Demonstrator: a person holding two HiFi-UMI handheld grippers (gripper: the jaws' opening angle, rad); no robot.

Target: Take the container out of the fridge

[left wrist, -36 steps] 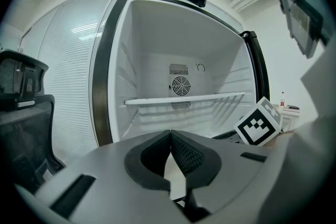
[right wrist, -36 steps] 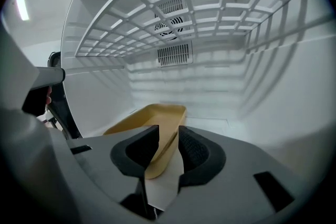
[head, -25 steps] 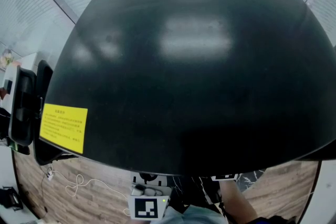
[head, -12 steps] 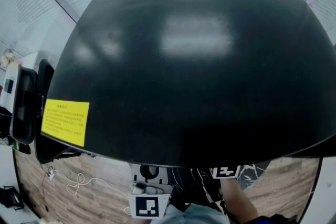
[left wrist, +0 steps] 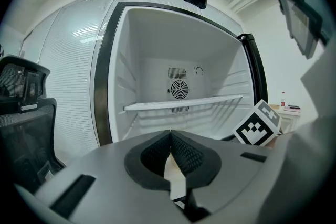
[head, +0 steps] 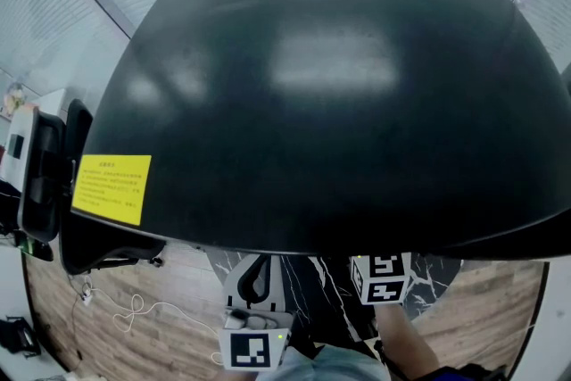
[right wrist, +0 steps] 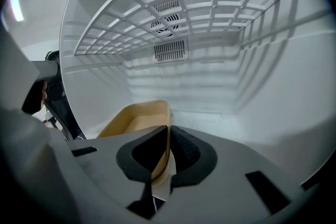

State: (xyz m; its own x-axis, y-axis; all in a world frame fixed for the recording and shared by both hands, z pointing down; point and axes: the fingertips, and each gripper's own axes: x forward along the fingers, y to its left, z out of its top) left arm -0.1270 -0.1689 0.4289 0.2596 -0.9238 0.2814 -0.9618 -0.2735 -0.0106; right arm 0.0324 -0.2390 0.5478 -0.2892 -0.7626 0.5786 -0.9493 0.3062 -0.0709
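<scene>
A tan, open-topped container (right wrist: 137,119) stands on the white floor of the fridge (left wrist: 157,60), low in the right gripper view. My right gripper (right wrist: 169,129) reaches into the fridge under the shelf; its jaws have just been closing, and their pads now press on the container's right wall. My left gripper (left wrist: 170,135) is shut with nothing between its fingers, held outside the open fridge and facing into it. The right gripper's marker cube (left wrist: 257,124) shows beside it. In the head view the fridge's black top (head: 339,103) hides both sets of jaws and the container.
A white shelf (left wrist: 178,104) crosses the fridge, seen from below as a grid (right wrist: 199,2). A black office chair (left wrist: 23,113) stands left of the fridge. A yellow label (head: 111,188) sits on the fridge top, and a white cable (head: 134,312) lies on the wooden floor.
In the head view the fridge top's near edge has shifted up the picture, uncovering the right gripper's marker cube and more of the left gripper's body. The left cube stays where it was.
</scene>
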